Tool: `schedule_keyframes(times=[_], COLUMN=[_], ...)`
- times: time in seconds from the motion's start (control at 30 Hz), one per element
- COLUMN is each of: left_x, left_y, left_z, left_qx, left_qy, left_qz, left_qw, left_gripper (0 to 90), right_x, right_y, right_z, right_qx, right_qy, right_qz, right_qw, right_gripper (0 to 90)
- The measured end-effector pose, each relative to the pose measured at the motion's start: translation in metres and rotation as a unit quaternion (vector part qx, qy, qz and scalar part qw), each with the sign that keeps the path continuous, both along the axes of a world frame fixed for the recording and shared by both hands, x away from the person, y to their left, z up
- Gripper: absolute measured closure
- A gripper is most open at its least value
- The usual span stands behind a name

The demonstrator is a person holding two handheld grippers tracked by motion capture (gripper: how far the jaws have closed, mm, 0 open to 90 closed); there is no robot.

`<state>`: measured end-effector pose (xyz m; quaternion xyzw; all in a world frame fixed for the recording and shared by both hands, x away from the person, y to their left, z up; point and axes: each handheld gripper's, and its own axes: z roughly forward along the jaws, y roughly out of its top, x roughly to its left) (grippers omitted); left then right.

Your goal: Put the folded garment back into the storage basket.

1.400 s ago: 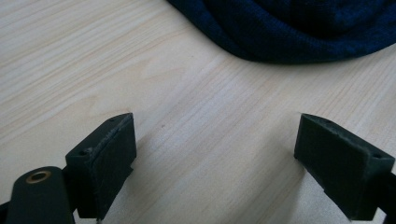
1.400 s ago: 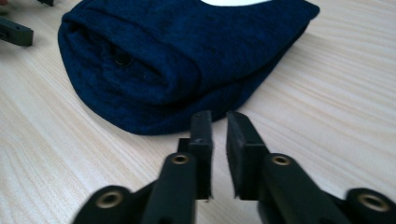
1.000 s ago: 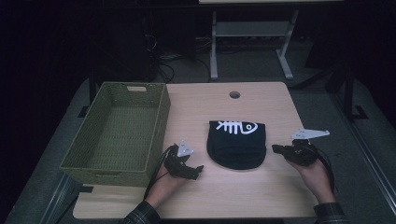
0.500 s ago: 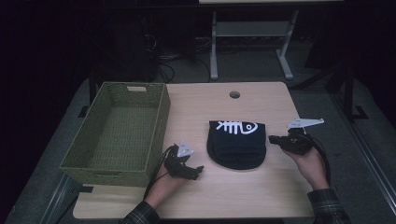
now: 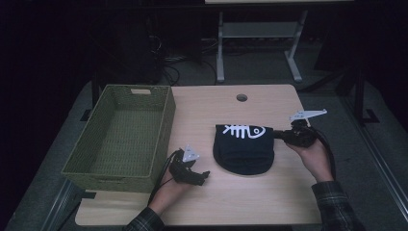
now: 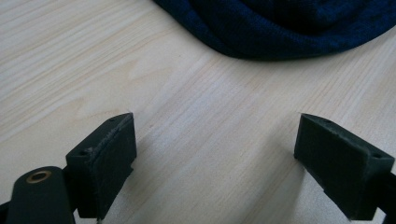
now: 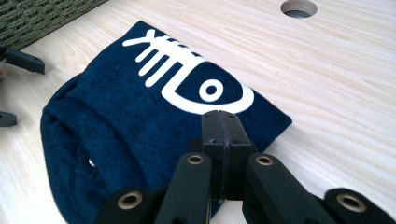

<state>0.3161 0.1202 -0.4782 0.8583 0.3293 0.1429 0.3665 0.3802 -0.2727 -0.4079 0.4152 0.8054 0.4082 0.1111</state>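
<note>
Your right gripper point(image 7: 223, 126) has its jaws pressed together over the near edge of the dark blue hat point(image 7: 154, 116), probably pinching it. Lift slowly and check the cloth follows. Your left gripper point(image 6: 215, 154), jaws spread, idles just short of the hat's brim.

Dim room; grey floor point(image 5: 269, 72); white metal stand point(image 5: 257, 36); cables point(image 5: 168, 57) behind.
</note>
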Motion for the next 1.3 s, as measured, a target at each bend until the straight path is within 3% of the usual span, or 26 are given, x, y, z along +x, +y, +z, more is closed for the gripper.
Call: schedule_keyframes(times=[0.13, 0.63, 0.87, 1.07, 1.3], left_x=[0.0, 0.0, 0.0, 0.0, 0.0], left_y=[0.0, 0.0, 0.0, 0.0, 0.0], left_z=[0.0, 0.001, 0.001, 0.001, 0.001], left_qx=[0.003, 0.002, 0.002, 0.002, 0.002], left_qy=[0.002, 0.002, 0.002, 0.002, 0.002], left_qz=[-0.001, 0.0, 0.001, 0.001, 0.0], left_qw=[1.0, 1.0, 1.0, 1.0, 1.0], left_gripper=[12.0, 12.1, 12.0, 12.1, 12.0], right_x=[0.009, 0.054, 0.074, 0.085, 0.086], right_y=[0.002, 0.023, 0.022, 0.015, 0.007], right_z=[0.001, 0.0, -0.011, -0.03, -0.039], right_qx=[0.004, -0.021, -0.034, -0.038, -0.035], right_qy=[-0.003, 0.005, 0.022, 0.04, 0.052], right_qz=[0.002, -0.008, -0.02, -0.027, -0.022], right_qw=[1.0, 0.9997, 0.999, 0.9981, 0.9978], right_gripper=[90.0, 90.0, 90.0, 90.0, 90.0])
